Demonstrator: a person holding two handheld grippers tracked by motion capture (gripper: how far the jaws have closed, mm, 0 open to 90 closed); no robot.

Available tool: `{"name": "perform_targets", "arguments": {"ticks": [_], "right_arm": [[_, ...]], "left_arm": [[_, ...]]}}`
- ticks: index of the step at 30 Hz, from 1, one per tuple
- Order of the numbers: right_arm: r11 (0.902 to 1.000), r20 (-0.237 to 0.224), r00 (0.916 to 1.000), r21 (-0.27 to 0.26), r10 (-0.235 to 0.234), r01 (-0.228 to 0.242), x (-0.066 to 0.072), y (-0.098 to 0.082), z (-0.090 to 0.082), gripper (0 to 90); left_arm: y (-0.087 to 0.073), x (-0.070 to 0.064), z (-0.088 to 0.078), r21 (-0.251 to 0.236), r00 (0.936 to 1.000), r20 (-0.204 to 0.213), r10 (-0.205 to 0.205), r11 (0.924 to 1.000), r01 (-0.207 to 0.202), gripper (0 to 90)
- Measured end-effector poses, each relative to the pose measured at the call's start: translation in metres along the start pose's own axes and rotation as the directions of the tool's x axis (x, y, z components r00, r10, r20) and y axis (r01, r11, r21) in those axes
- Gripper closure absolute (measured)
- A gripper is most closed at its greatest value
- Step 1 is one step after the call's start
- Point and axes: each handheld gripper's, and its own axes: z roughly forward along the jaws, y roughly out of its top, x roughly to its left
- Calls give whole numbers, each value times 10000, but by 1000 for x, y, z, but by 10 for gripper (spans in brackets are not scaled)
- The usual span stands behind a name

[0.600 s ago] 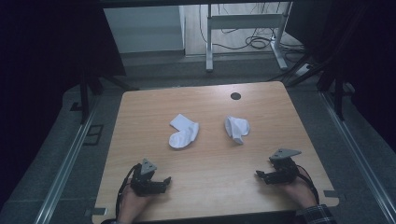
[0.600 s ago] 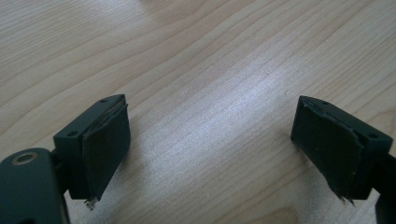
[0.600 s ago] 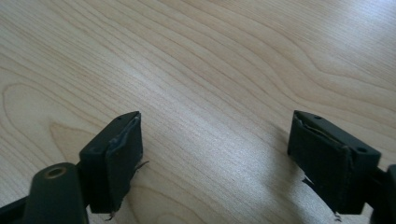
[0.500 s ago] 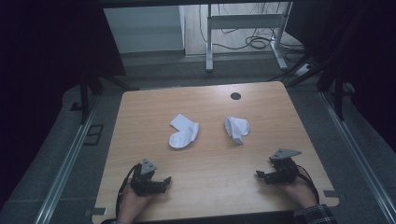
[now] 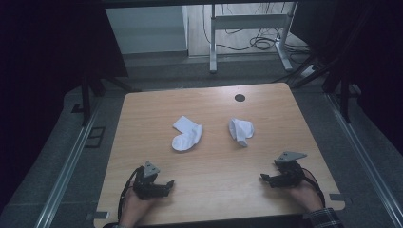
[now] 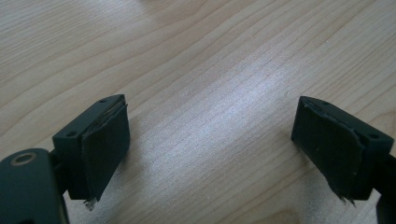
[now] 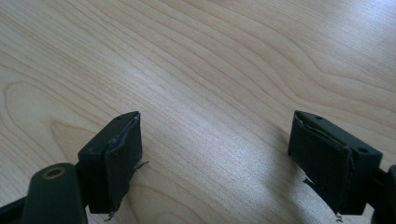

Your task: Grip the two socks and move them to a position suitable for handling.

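Note:
Two white socks lie apart on the wooden table (image 5: 157, 109): one sock (image 5: 187, 135) flat at the middle left, the other sock (image 5: 241, 130) bunched at the middle right. My left gripper (image 5: 169, 184) rests near the table's front edge on the left, held by a hand, pointing right. Its jaws stand wide apart over bare wood, and the left gripper (image 6: 212, 137) holds nothing. My right gripper (image 5: 264, 179) rests at the front right, pointing left. The right gripper (image 7: 215, 140) is also open and empty. Both socks are well ahead of the grippers.
A small dark round hole (image 5: 240, 98) sits near the table's far edge. Beyond the table stand a metal desk frame (image 5: 247, 28) and cables on the floor. Dark rails run along both sides of the table.

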Motion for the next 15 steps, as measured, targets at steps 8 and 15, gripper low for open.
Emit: {"name": "perform_targets", "arguments": {"ticks": [8, 15], "right_arm": [[9998, 75, 9999, 147, 127, -128, -1, 3, -2, 270], [9994, -61, 9994, 46, 332, -332, -2, 5, -3, 298]], "left_arm": [[0, 0, 0, 4, 10000, 5, -1, 10000, 1, 114], [0, 0, 0, 1, 10000, 5, -1, 10000, 1, 115]]}}
